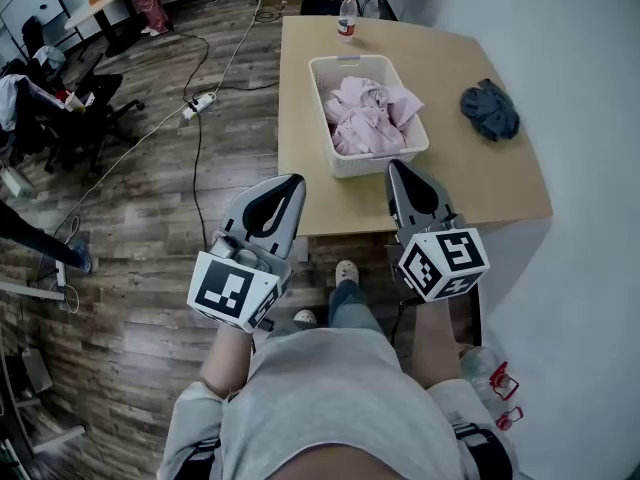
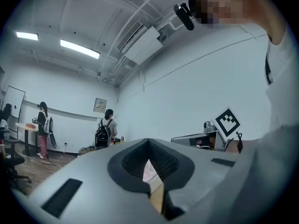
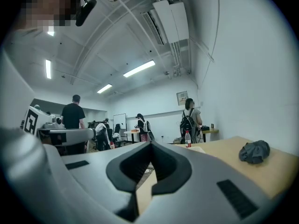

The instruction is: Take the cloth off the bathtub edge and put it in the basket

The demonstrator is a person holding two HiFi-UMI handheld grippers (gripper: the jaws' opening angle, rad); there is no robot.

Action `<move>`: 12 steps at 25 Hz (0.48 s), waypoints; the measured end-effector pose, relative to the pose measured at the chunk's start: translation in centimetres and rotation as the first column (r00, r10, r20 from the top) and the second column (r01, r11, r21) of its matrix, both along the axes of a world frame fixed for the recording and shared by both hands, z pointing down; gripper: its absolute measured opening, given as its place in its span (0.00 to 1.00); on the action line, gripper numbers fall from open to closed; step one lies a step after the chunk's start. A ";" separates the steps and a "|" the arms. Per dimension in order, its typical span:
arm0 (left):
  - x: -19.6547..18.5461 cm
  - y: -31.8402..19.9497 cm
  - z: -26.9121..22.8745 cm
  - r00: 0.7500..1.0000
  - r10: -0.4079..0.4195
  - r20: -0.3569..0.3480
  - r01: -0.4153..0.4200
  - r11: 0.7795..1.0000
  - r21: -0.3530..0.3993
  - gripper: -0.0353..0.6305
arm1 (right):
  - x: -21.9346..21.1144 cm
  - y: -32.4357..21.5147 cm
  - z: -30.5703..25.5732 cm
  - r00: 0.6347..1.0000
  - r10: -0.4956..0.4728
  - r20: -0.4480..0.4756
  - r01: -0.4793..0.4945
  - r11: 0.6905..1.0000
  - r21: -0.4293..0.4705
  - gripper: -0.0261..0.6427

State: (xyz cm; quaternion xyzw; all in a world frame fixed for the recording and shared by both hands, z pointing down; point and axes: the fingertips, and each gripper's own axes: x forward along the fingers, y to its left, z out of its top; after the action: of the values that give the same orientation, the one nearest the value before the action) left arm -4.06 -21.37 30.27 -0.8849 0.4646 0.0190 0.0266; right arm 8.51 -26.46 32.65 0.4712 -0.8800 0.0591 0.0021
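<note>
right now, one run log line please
left hand-held gripper: shut, empty | right hand-held gripper: shut, empty | pink cloth: in white plastic basket | dark grey cloth: on wooden table

Pink cloth [image 1: 368, 115] is covering the floor of the white basket [image 1: 345, 61] at upper centre. The lower edge is cutting off the person's torso [image 1: 330, 408].

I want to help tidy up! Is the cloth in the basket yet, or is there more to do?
Done, it seems: a pink cloth lies in the white basket. In hand: nothing; the left gripper and right gripper are both shut and empty near the table edge. Left, maybe: a grey cloth lies on the table right of the basket. No bathtub shows.
</note>
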 end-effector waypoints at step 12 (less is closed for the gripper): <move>1.4 2.6 0.0 0.997 0.079 -0.007 -0.079 0.997 0.014 0.05 | -0.7 4.6 -1.8 1.000 -0.001 0.027 -0.001 0.998 0.069 0.05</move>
State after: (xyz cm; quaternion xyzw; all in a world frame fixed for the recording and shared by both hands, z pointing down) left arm -2.69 -18.74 30.30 -0.9022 0.4293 0.0267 0.0302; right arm 7.83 -21.86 30.87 0.4703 -0.8814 0.0353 -0.0259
